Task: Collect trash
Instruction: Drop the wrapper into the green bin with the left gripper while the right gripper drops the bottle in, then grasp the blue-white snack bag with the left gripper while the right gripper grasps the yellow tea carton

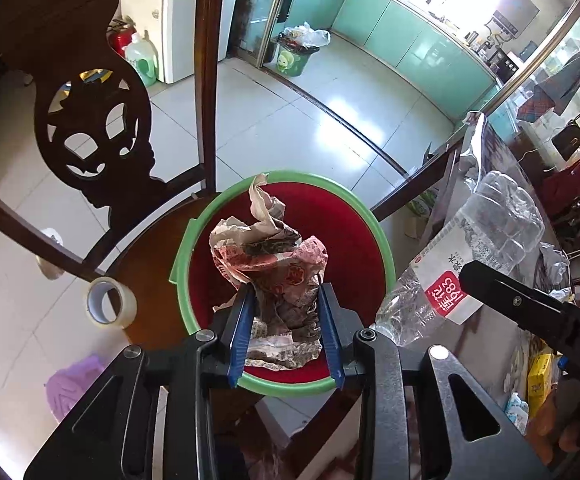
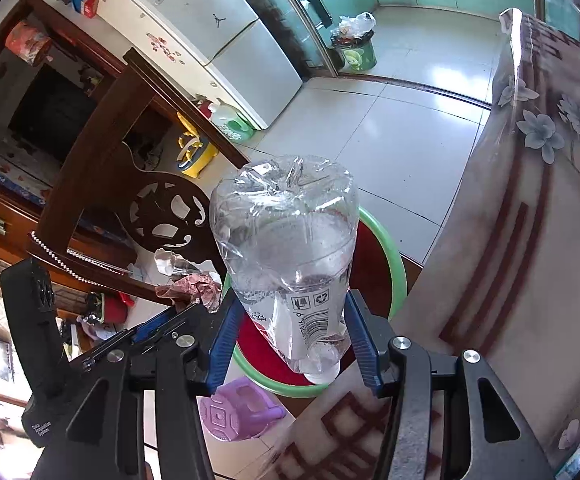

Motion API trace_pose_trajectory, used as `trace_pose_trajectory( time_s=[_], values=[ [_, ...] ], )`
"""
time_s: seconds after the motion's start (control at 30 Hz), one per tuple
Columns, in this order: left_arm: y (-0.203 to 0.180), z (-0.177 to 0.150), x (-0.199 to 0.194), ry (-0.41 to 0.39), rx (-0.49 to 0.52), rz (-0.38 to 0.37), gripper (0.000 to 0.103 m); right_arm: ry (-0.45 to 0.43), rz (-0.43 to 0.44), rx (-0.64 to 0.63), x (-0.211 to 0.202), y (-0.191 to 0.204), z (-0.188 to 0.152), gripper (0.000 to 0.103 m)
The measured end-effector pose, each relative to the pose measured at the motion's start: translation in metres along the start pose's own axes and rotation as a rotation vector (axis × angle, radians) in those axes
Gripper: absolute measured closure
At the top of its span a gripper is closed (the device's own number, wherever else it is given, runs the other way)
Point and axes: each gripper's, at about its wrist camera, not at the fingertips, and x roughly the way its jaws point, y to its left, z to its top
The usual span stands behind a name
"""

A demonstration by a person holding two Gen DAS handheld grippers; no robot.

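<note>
Blue pads of our left gripper sit on either side of a crumpled paper wad, the printed paper filling the gap between them; whether they press it firmly or have slackened we cannot tell. The wad hangs directly above the red bin with its green rim, which stands on the seat of a dark wooden chair. A roll of clear tape lies on that seat just beside the bin.

Our right gripper is clamped on a clear plastic bottle, the pads squeezing the labelled part near the neck, the base pointing away from us. In the right wrist view the bottle overlaps the bin's rim, close to the draped edge of a flowered table cover.

We judge the step in hand to be the drop — paper first, since it is already centred over the opening. To do it well, we keep the left fingers over the middle of the red interior and spread them fully so the paper falls free instead of clinging to a pad. The bottle is long and light; we should bring it over the bin's centre and tilt it steeply before letting go — otherwise it may strike the rim and roll off the chair. The two grippers are close together, so we release one at a time.
</note>
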Motion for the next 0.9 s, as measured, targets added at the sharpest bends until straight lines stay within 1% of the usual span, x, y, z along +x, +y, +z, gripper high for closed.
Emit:
trace_pose_trajectory(
  time_s=[0.03,0.07,0.13,0.17,0.2,0.23,0.27,0.3,0.33,0.37,0.4,0.53,0.63,0.73,0.8,0.9],
  values=[
    [0.001,0.000,0.000,-0.001,0.001,0.002,0.071,-0.002,-0.003,0.003,0.000,-0.001,-0.001,0.052],
    [0.001,0.000,0.000,-0.002,0.004,0.010,0.067,-0.006,-0.007,0.004,-0.003,-0.004,-0.003,0.052],
    [0.001,-0.001,-0.002,-0.010,0.013,0.031,0.049,-0.016,-0.017,0.006,-0.004,-0.006,-0.008,0.051],
    [0.001,-0.002,-0.003,-0.017,0.013,0.045,0.028,-0.022,-0.025,0.009,-0.003,-0.006,-0.008,0.050],
    [0.001,-0.003,-0.006,-0.029,0.011,0.054,0.017,-0.030,-0.029,0.013,-0.003,-0.003,-0.014,0.048],
    [0.001,-0.004,-0.008,-0.042,0.009,0.057,0.017,-0.037,-0.025,0.016,-0.004,-0.003,-0.015,0.046],
    [0.001,-0.005,-0.011,-0.049,0.007,0.061,0.017,-0.040,-0.015,0.016,-0.005,-0.003,-0.016,0.040],
    [0.000,-0.006,-0.013,-0.051,0.008,0.068,0.017,-0.041,-0.010,0.012,-0.006,-0.003,-0.018,0.037],
    [0.000,-0.007,-0.014,-0.052,0.008,0.072,0.017,-0.045,-0.011,0.003,-0.008,-0.003,-0.020,0.035],
    [0.000,-0.007,-0.017,-0.055,0.009,0.074,0.017,-0.045,-0.020,-0.009,-0.010,-0.003,-0.021,0.031],
    [-0.001,-0.009,-0.020,-0.059,0.008,0.076,0.017,-0.043,-0.022,-0.022,-0.015,-0.005,-0.023,0.028],
    [-0.012,-0.022,-0.045,-0.097,0.024,0.079,0.017,-0.068,0.000,-0.045,-0.040,-0.006,-0.035,0.028],
    [-0.029,-0.041,-0.074,-0.149,0.074,0.092,0.017,-0.106,0.015,-0.068,-0.077,-0.007,-0.054,0.028],
    [-0.051,-0.064,-0.105,-0.206,0.126,0.106,0.017,-0.160,0.020,-0.076,-0.128,-0.016,-0.081,0.028],
    [-0.069,-0.080,-0.123,-0.239,0.157,0.098,0.017,-0.195,0.026,-0.060,-0.165,-0.031,-0.103,0.028],
    [-0.099,-0.100,-0.145,-0.278,0.204,0.065,0.017,-0.246,0.018,-0.015,-0.222,-0.063,-0.133,0.028]
  ],
)
